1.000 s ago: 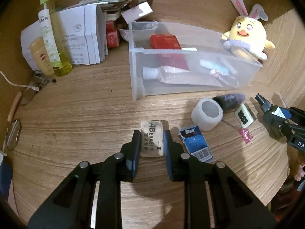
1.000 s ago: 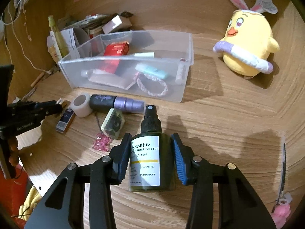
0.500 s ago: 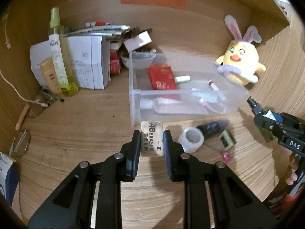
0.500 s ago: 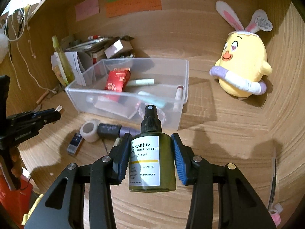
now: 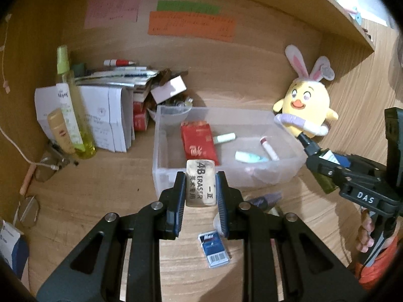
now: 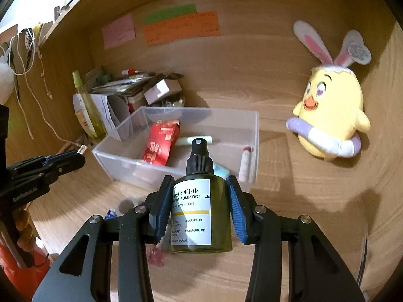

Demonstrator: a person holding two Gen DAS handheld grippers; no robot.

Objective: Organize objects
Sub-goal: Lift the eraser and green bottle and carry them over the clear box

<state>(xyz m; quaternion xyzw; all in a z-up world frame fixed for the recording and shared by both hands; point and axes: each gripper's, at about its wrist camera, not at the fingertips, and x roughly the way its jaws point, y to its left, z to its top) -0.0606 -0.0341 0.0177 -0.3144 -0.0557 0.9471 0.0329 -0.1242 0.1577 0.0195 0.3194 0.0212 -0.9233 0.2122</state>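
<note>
My left gripper [image 5: 200,176] is shut on a beige 4B eraser [image 5: 201,183] and holds it in the air in front of the clear plastic bin [image 5: 161,161]. My right gripper [image 6: 200,183] is shut on a green pump bottle [image 6: 199,211] with a white label, held above the desk before the same bin [image 6: 255,136]. The bin holds a red packet [image 5: 199,143], a light tube [image 5: 224,138], a teal item [image 5: 249,156] and a lipstick [image 5: 269,149]. The right gripper also shows in the left wrist view [image 5: 317,156]; the left one shows in the right wrist view [image 6: 75,157].
A blue staple box [image 5: 214,248] lies on the desk below my left gripper. A yellow bunny-eared plush [image 5: 304,105] stands right of the bin. A tall yellow spray bottle [image 5: 71,115], papers [image 5: 105,115] and boxes crowd the back left. Glasses [image 5: 29,210] lie far left.
Both grippers have risen from the desk with their objects and tilted up, showing the back wall. The eraser has left the desk surface. Loose items by the bin now sit lower in view.
</note>
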